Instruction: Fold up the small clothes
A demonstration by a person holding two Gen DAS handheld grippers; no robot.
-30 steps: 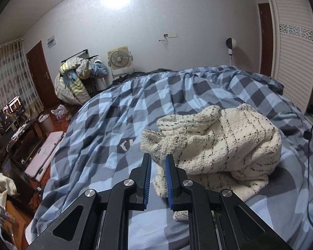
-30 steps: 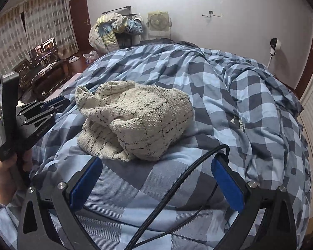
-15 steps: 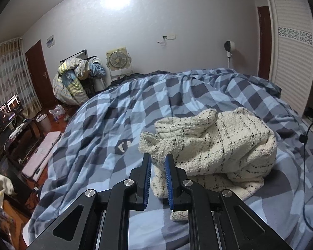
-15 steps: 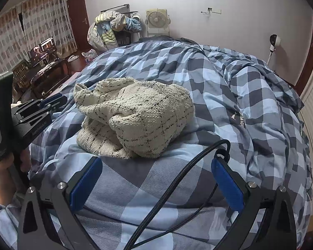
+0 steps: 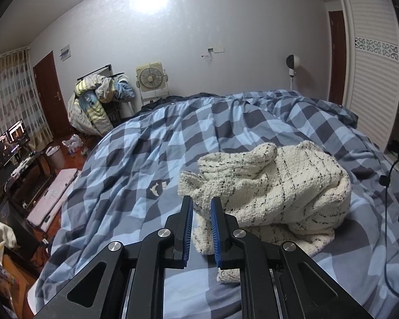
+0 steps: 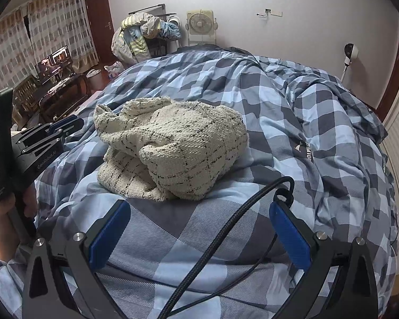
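1. Bed duvet [image 5: 151,143], blue-and-grey check, rumpled; covers the whole bed.
2. Box fan [image 5: 149,78] against the far wall; beside it a rack heaped with clothing [image 5: 98,101].
3. Brown door [image 5: 49,93] left of the rack; patterned curtains [image 5: 8,98] further left.
4. Lit screens [image 6: 54,62] on a dark stand; white bin [image 5: 55,155] on the floor nearby.
5. Black braided cable [image 6: 226,228] lying across the duvet.

Black angular left gripper [image 5: 201,207] and right gripper [image 6: 199,220] with blue pads, silver screws, a braided black cable [image 6: 218,244]
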